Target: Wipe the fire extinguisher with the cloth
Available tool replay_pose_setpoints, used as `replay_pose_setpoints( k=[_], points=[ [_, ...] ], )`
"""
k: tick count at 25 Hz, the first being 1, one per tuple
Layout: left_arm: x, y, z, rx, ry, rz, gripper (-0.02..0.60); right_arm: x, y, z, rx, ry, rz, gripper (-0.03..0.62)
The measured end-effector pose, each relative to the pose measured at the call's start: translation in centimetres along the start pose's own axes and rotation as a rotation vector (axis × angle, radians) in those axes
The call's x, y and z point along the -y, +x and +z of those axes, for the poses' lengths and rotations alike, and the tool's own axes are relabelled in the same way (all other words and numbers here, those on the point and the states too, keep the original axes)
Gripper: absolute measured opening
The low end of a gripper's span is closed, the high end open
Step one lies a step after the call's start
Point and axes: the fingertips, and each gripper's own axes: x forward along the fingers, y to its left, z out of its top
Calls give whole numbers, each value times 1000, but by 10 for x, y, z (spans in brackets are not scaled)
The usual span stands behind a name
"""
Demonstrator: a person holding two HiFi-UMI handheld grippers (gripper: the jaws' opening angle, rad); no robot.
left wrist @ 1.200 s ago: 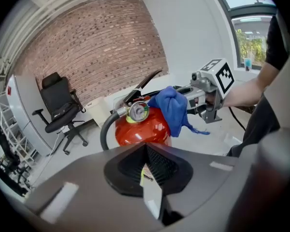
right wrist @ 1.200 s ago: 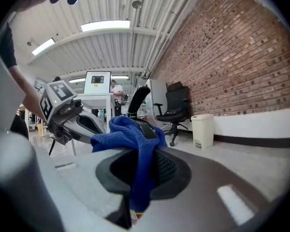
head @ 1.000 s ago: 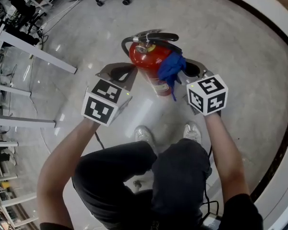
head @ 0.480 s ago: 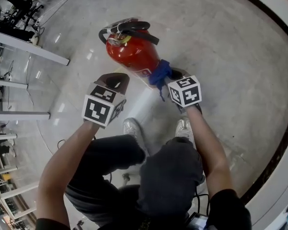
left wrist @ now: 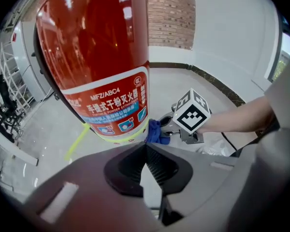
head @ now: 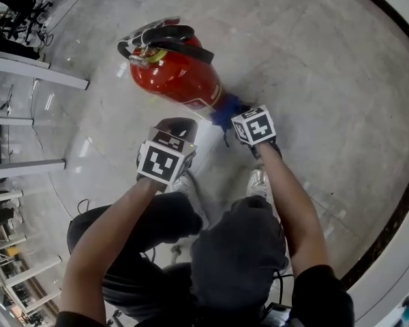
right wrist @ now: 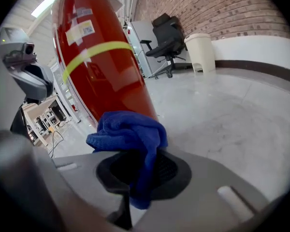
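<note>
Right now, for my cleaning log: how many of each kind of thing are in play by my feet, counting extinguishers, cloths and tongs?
Fire extinguisher: 1
Blue cloth: 1
Tongs: 2 (left tongs, shut and empty; right tongs, clamped on the cloth)
Total: 4

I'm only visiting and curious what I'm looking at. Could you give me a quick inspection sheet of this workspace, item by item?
Surface: pale polished floor with a dark border stripe.
Job's things: red fire extinguisher standing on the floor; blue cloth up against its lower body.
Clutter: nothing seen.
Grippers: left gripper shut and empty, beside the extinguisher; right gripper shut on the cloth.
Cables: black cable on the floor at the person's left.
Surroundings: office chair, pale bin, brick wall, white benches.
</note>
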Motion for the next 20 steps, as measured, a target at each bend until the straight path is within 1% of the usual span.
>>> replay_pose_setpoints(
  k=[4,7,8,10,12,14,17,20],
  points=[
    [-14,0,-1,-12,-12,6,5,13,16,-15,-93,2,0,49],
    [-27,-2,-5,-22,-40,22,5,21,18,-10,-113,-16,6,49],
    [-31,-4,-5,-23,-48,27,5,22,16,-4,-95,-20,17,49],
    [-39,-8,-4,-16,-57,35,5,21,8,20,-20,-24,50,49],
    [-46,-14,0,-1,-62,43,5,17,-10,55,76,-43,85,49],
    [-51,-22,3,13,-66,54,5,6,-33,93,160,-84,121,48],
    [-54,-34,8,44,-79,67,5,-12,-67,138,225,-166,144,48],
    [-58,-51,19,84,-78,80,5,-27,-97,176,287,-218,153,48]
  ],
)
